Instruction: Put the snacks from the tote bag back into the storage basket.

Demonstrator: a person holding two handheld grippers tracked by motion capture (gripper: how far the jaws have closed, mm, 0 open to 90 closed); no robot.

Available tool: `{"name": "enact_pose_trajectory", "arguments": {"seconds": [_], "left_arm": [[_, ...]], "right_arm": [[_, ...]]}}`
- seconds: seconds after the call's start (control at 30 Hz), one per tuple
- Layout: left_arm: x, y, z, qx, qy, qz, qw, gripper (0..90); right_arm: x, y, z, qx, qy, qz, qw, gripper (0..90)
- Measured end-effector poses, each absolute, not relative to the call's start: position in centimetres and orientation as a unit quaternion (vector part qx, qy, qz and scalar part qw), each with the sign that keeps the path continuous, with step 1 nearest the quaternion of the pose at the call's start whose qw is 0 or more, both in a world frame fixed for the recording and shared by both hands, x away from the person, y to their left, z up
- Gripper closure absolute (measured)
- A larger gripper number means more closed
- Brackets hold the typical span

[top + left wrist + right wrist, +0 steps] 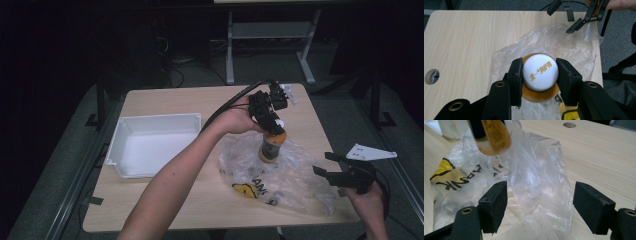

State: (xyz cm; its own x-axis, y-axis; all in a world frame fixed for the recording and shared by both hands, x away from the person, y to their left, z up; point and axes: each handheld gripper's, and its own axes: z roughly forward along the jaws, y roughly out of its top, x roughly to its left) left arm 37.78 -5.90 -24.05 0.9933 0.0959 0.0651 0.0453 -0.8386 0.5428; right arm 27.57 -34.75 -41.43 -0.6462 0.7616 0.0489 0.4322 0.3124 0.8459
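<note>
On the wooden bench [165, 200] a crumpled clear plastic bag [290, 180] lies toward the right side, with a yellow patch and black lettering near its front edge. The left gripper [272, 127], held by the person's left hand [235, 120] reaching in across the bench, has its jaws pinching the white cap [540, 72] of an orange bottle [271, 147]. In the left gripper view the two black pads press against opposite sides of the round cap, which carries gold printed characters, and the orange shoulder of the bottle shows just below the cap. The bottle stands roughly upright over the bag; from the high view I cannot tell whether its base rests on the plastic or hangs just above it, though in the right gripper view its lower end [495, 140] appears tilted over the rumpled film. The right gripper [332, 172] sits at the bench's right edge, near the bag's right end, held in the person's right hand [370, 205], with its grey three-cornered plate [372, 152] on top. Its jaws are spread wide, with nothing between them but a view of the bag beyond. To the left, well apart from the bag, a white rectangular tray [155, 145] rests on the bench.
</note>
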Motion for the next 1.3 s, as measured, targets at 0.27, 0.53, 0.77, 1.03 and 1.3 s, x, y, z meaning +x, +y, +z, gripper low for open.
{"name": "enact_pose_trajectory", "arguments": {"seconds": [0.27, 0.53, 0.77, 1.03, 1.3], "left_arm": [[37.1, -4.2, -22.4, 0.956, 0.038, 0.063, 0.283, 59.1], [36.9, -2.3, -21.2, 0.955, 0.044, 0.071, 0.283, 59.1], [37.0, -0.6, -20.7, 0.956, 0.064, 0.071, 0.277, 59.1], [37.2, 1.5, -20.2, 0.955, 0.082, 0.08, 0.272, 59.1], [37.7, 3.8, -19.8, 0.953, 0.097, 0.092, 0.271, 59.1]], "right_arm": [[27.6, -34.6, -41.6, 0.381, 0.787, 0.448, 0.19, 26.3], [27.6, -34.9, -41.9, 0.396, 0.773, 0.459, 0.188, 22.6], [27.6, -34.8, -41.8, 0.397, 0.771, 0.46, 0.191, 21.4], [27.5, -34.4, -41.6, 0.398, 0.768, 0.461, 0.196, 20.1], [27.6, -34.4, -41.8, 0.406, 0.762, 0.467, 0.192, 18.7]]}}
